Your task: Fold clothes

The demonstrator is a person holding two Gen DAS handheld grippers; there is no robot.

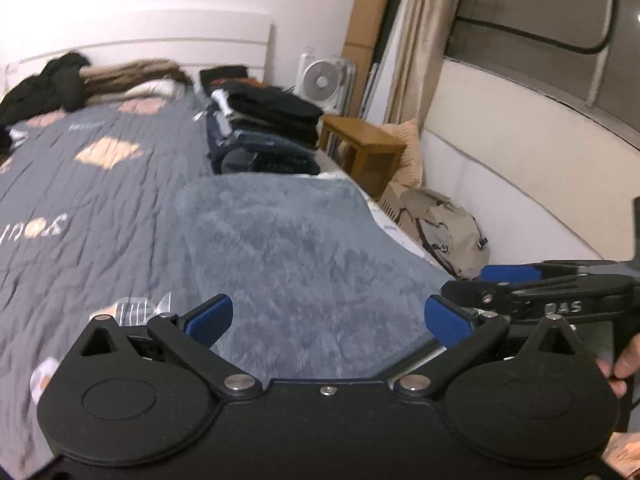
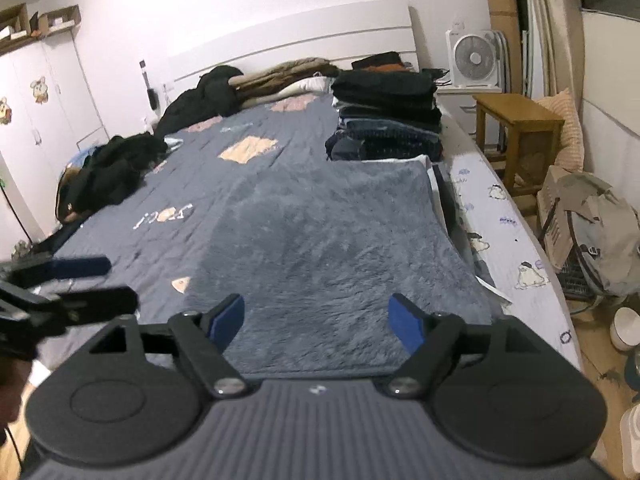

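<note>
Both grippers, left (image 1: pixel 327 322) and right (image 2: pixel 320 322), spread apart, clamping nothing, above a fluffy grey garment (image 2: pixel 332 248) lying flat. Possibly folded, blur permitting. Fits either smoothing before a fold or release after one.

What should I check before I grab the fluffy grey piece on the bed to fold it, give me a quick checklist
1. Left gripper open and empty: ok, jaws spread wide, nothing between them.
2. Right gripper open and empty: ok, jaws spread wide.
3. Fluffy grey piece lying flat on the bed: ok, spread out smooth, no bunching visible.
4. Near edge reachable: cannot tell, both grippers' bodies hide it.
5. Room beyond it to fold: ok on the quilt side; tight at the far end, where the stack of folded clothes sits right at its far edge.
6. Grippers apart from each other: ok, side by side with a gap.
</note>
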